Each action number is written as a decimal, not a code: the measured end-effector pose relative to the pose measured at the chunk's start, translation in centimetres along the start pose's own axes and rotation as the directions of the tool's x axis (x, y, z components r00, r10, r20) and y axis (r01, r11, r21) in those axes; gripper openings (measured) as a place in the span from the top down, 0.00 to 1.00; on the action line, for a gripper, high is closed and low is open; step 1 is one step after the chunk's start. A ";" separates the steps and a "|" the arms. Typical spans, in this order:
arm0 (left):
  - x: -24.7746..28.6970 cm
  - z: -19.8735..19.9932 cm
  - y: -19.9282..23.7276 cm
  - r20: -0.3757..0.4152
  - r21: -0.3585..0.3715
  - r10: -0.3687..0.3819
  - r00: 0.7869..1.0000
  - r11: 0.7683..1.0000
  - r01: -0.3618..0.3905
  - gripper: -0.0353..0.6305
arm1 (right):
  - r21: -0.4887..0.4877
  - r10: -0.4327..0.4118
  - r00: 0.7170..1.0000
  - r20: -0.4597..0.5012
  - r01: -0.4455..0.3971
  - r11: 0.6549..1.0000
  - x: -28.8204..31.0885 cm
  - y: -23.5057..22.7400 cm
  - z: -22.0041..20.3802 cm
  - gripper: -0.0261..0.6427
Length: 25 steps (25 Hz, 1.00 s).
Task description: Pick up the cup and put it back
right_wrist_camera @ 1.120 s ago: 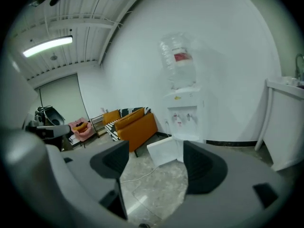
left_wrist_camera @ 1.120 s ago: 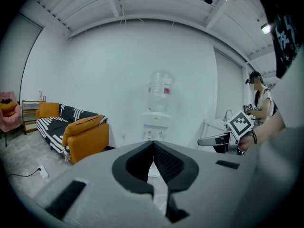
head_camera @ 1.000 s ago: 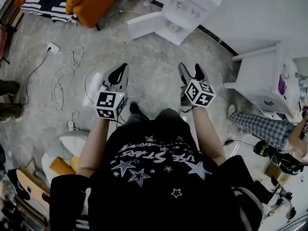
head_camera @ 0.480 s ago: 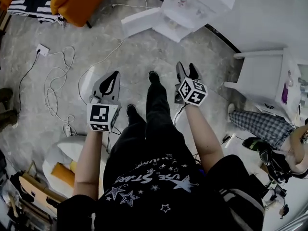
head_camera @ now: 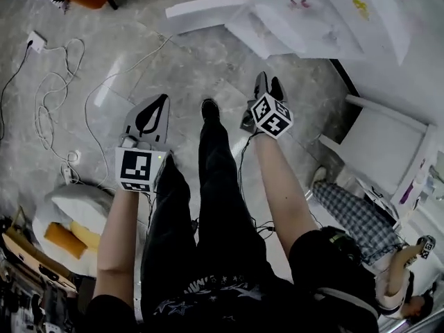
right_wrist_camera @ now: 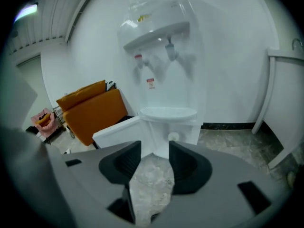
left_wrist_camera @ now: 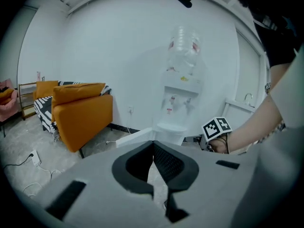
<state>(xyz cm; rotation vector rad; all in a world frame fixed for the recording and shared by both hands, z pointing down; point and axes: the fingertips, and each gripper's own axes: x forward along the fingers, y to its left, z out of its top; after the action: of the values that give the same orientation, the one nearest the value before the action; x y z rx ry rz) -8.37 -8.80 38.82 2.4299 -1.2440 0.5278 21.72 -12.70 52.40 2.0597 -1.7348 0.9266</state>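
Observation:
No cup shows plainly. A small white round thing (right_wrist_camera: 174, 137) sits in the open lower compartment of the white water dispenser (right_wrist_camera: 161, 70) (head_camera: 305, 12) (left_wrist_camera: 179, 103); I cannot tell what it is. My left gripper (head_camera: 164, 97) (left_wrist_camera: 153, 142) is held over the floor, its jaw tips touching and nothing between them. My right gripper (head_camera: 269, 79) (right_wrist_camera: 155, 148) points at the dispenser's base from a short way off. Its jaws stand apart and are closing, with only floor showing between them. Its marker cube (left_wrist_camera: 217, 128) appears in the left gripper view.
The dispenser's white door (head_camera: 201, 9) (right_wrist_camera: 118, 129) hangs open to the left. An orange sofa (left_wrist_camera: 80, 113) (right_wrist_camera: 92, 110) stands further left. Cables and a power strip (head_camera: 48, 96) lie on the floor. A white side table (head_camera: 388, 151) and a seated person's leg (head_camera: 361, 214) are at the right.
The person has stepped toward the dispenser, which now lies closer in the head view. Both grippers moved forward with them. The right jaws have narrowed; the left jaws stay together.

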 end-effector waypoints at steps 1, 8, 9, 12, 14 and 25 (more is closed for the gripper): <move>1.7 -1.2 0.6 -0.011 -0.002 0.003 1.000 1.000 -0.003 0.93 | -0.003 -0.010 1.000 -0.008 0.010 1.000 2.2 -0.5 -0.7 0.68; 12.1 -9.2 4.5 -0.080 0.007 0.001 0.997 1.000 0.000 0.93 | -0.008 -0.058 0.997 -0.050 0.058 0.998 16.5 -4.1 -5.2 0.72; 13.3 -10.1 4.8 -0.084 0.010 -0.006 0.996 1.000 0.007 0.93 | -0.021 -0.065 0.996 -0.060 0.064 0.998 18.4 -4.8 -5.9 0.72; 17.1 -12.8 6.2 -0.077 -0.009 -0.009 0.997 1.000 0.008 0.93 | -0.060 -0.084 0.994 -0.067 0.080 0.995 24.1 -6.4 -7.5 0.72; 19.5 -14.6 7.2 -0.066 -0.027 -0.001 0.998 1.000 -0.001 0.93 | -0.067 -0.096 0.993 -0.064 0.092 0.994 27.5 -7.2 -8.2 0.72; 29.1 -22.4 7.0 -0.016 -0.033 -0.061 0.998 0.998 0.061 0.93 | -0.096 -0.118 0.992 -0.046 0.113 0.989 37.7 -11.4 -10.7 0.69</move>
<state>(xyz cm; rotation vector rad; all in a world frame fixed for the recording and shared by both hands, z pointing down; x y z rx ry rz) -1.99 -22.13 73.16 2.4224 -1.1583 0.5062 32.04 -32.62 86.50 2.0341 -1.5839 0.8399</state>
